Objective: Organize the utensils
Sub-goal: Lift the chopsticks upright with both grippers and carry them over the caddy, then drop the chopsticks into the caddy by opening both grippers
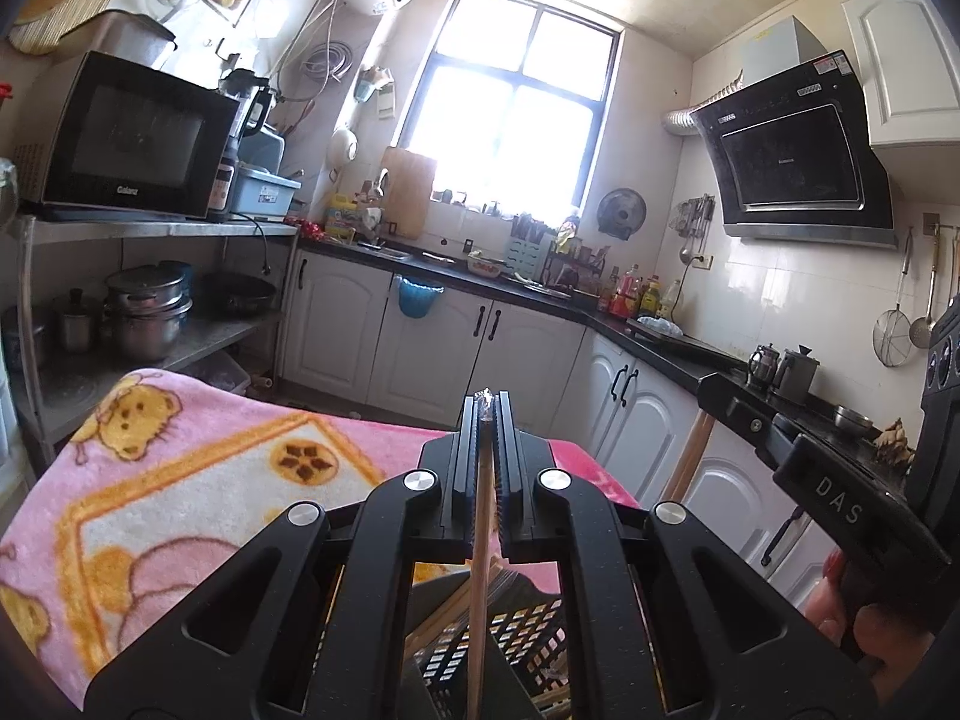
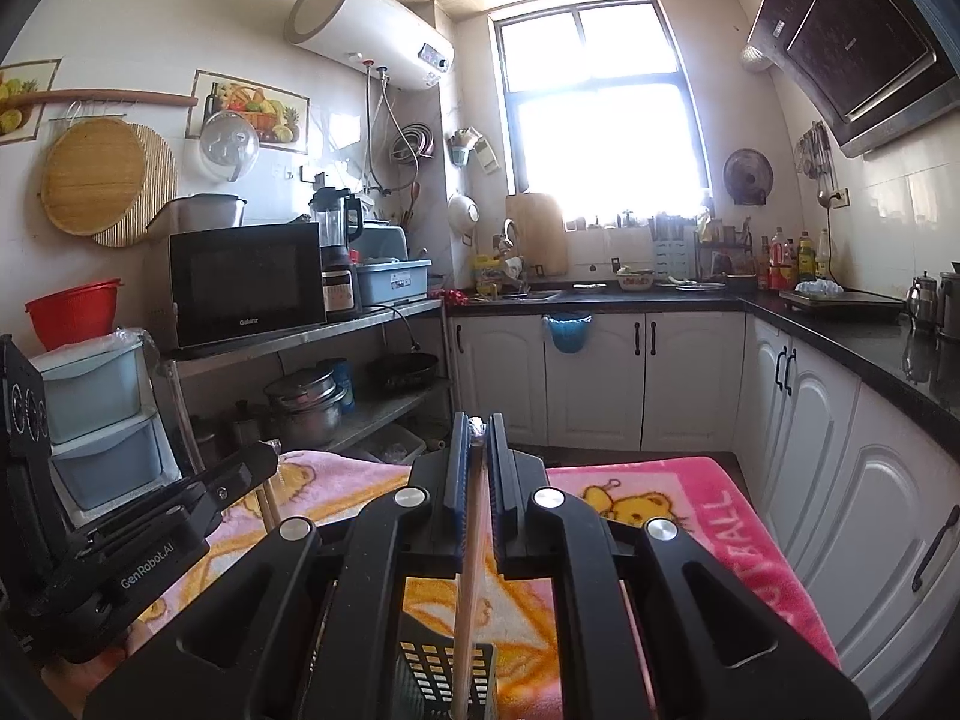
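You're hovering over the pink blanket (image 2: 708,516), black slotted basket (image 2: 438,678) sitting right below. Your left gripper (image 1: 487,414) is clamping one wooden chopstick (image 1: 478,588) and your right gripper (image 2: 477,432) is pinching another chopstick (image 2: 467,594), both dangling toward the basket.

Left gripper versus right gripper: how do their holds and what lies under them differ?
The left gripper hangs over a wide basket already holding sticks; the right gripper is over a basket corner showing none. The left chopstick runs nearly straight; the right chopstick leans slightly. Both are shut on one wooden, foil-tipped chopstick.
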`<state>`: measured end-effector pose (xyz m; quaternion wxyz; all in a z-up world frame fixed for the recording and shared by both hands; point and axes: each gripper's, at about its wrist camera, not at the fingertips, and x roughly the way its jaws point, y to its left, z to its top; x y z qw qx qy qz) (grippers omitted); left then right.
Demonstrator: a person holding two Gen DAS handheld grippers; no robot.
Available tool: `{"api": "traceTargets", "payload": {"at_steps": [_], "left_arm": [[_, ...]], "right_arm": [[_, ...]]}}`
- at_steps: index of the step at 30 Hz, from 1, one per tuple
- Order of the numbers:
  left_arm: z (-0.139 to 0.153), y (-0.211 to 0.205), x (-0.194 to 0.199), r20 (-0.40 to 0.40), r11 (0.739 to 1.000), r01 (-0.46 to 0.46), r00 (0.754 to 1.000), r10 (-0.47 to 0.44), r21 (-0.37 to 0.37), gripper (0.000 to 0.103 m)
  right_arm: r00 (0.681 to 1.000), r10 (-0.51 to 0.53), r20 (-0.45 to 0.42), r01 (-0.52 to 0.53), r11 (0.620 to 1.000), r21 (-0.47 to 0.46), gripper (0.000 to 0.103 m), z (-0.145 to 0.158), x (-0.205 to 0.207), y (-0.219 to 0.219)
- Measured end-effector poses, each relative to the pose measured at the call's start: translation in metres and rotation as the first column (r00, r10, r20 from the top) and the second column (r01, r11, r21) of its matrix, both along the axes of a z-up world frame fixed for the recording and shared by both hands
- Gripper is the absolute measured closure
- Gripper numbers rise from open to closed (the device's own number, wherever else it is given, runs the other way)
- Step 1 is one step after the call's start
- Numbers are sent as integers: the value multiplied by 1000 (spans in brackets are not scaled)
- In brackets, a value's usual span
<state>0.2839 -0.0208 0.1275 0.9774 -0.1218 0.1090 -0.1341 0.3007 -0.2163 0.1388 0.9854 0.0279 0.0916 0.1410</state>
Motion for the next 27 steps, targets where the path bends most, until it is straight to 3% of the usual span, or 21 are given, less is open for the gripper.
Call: {"api": "traceTargets", "payload": {"at_steps": [7,18,21,27], "left_arm": [[-8,-2,-2,-10,1000,5,1000,-5,1,101],[-15,0,-8,-44,1000,6,999,-7,-5,100],[-15,2,-11,-55,1000,6,998,-6,-6,88],[-16,8,-15,-82,1000,10,997,-10,-7,74]], "right_arm": [[1000,-9,-10,9,1000,2,95,-6,-4,-4],[998,-16,-60,18,999,34,86,-14,-14,-17],[997,-16,-72,18,999,30,85,-17,-17,-19],[994,-18,-105,20,1000,14,80,-21,-22,-19]]}}
